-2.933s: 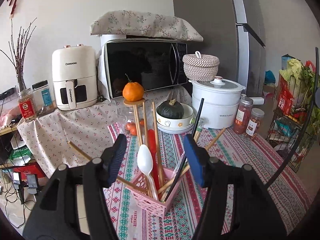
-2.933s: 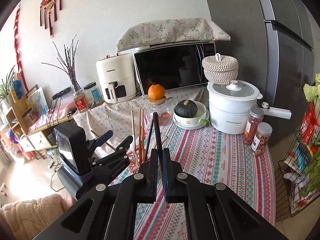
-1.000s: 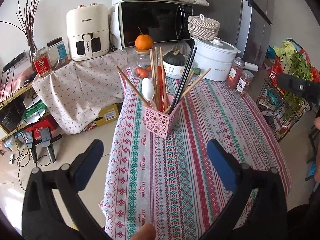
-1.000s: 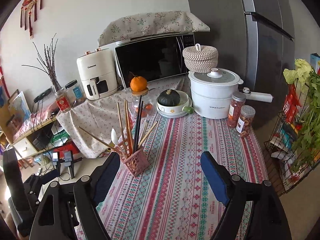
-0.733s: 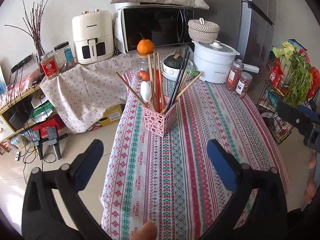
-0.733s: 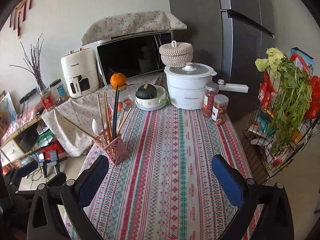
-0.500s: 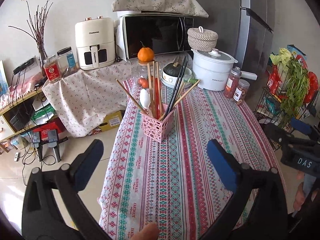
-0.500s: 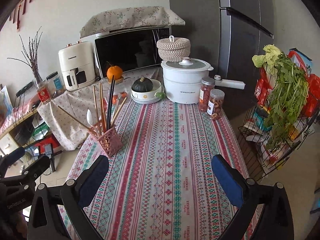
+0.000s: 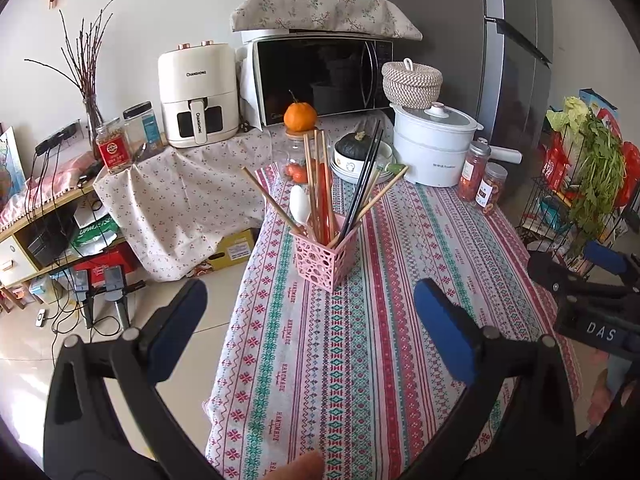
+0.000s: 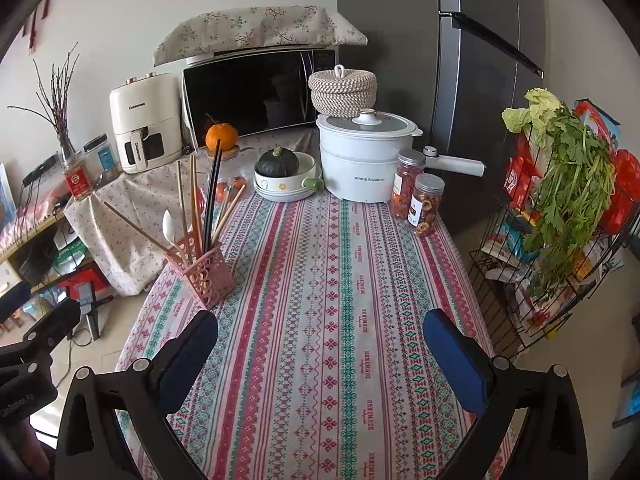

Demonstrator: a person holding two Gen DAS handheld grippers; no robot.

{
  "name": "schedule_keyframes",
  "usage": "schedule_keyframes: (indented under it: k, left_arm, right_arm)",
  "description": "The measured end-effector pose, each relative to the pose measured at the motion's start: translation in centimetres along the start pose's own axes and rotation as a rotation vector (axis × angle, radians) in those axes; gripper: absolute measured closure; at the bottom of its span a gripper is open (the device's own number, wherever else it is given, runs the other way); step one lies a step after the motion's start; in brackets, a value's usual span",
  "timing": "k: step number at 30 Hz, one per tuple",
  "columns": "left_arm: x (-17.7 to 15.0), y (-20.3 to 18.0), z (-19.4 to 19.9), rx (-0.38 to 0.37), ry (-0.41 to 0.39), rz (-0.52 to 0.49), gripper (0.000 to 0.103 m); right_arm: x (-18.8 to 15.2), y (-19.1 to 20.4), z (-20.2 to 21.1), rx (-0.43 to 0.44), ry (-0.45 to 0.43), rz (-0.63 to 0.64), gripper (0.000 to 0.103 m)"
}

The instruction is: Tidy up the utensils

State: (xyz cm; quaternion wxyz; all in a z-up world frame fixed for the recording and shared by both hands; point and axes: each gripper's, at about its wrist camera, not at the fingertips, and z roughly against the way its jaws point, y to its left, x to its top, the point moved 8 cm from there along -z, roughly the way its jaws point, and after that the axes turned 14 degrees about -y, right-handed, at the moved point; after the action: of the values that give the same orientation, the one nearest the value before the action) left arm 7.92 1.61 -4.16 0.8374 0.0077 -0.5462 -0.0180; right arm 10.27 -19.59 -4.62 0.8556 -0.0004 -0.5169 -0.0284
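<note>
Utensils [image 9: 320, 184] upright in pink basket [image 9: 322, 256], centre frame: light, stiff, best pinched mid-shaft; both jaws wide open, empty.

Both wrist views bright, evenly daylit; source not in view. Strong white glare on the floor tiles [image 9: 24, 344] at lower left of the left view. Microwave door [image 10: 248, 96] dark, mirror-like, carrying faint reflections. Shadows on the striped worktop cloth [image 10: 320, 280] soft and short. Heavy fisheye bending: refrigerator edge [image 9: 492, 60] curves, corners vignette to black. Focus sharp mid-frame; slight softness at the rims. No motion blur.
</note>
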Motion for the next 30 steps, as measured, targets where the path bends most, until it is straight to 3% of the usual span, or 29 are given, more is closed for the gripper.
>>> schedule_keyframes:
  k: [30]
  left_arm:
    - [-0.19, -0.12, -0.23, -0.002, 0.001, -0.004, 0.000]
  right_arm:
    - [-0.36, 0.15, -0.13, 0.006, 0.006, 0.007, 0.000]
